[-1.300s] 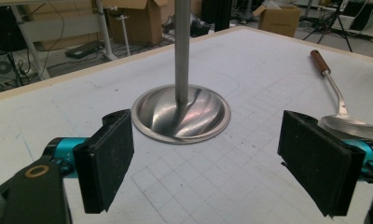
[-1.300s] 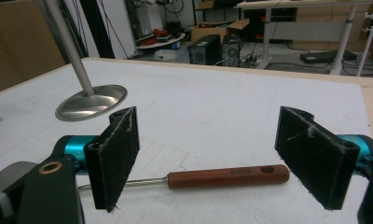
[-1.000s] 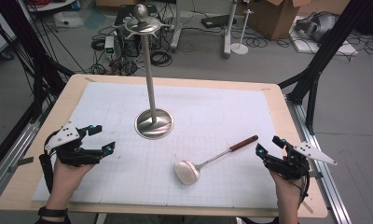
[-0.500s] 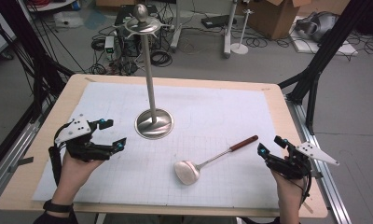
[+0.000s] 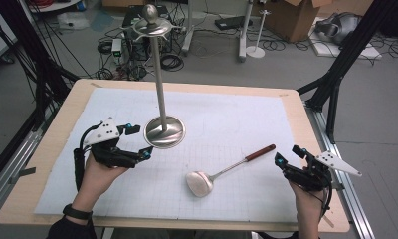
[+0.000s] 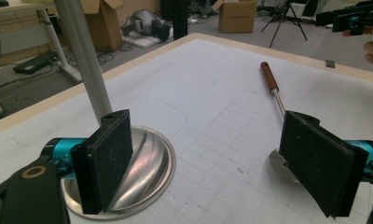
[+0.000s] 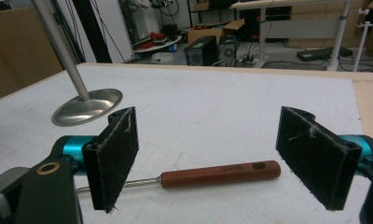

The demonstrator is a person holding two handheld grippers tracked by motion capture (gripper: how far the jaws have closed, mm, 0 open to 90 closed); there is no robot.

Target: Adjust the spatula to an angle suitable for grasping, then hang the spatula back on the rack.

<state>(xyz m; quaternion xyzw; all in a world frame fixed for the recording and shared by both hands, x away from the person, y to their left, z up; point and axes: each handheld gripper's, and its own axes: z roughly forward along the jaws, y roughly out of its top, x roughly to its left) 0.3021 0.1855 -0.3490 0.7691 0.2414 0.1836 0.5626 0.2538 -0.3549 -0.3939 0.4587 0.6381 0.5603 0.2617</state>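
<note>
Both tongs (image 5: 139, 140) (image 5: 287, 155) gaping empty, ladle (image 5: 222, 172) bowl half hidden behind left pad (image 6: 322, 169)

You have a wooden table (image 5: 52, 149) in front of you, covered by a white grid mat (image 5: 237, 119). Beyond its far edge, cables (image 5: 172, 62) tangle on the floor, with a cardboard box (image 5: 296, 17) and a small white stand (image 5: 259, 47) nearby.
</note>
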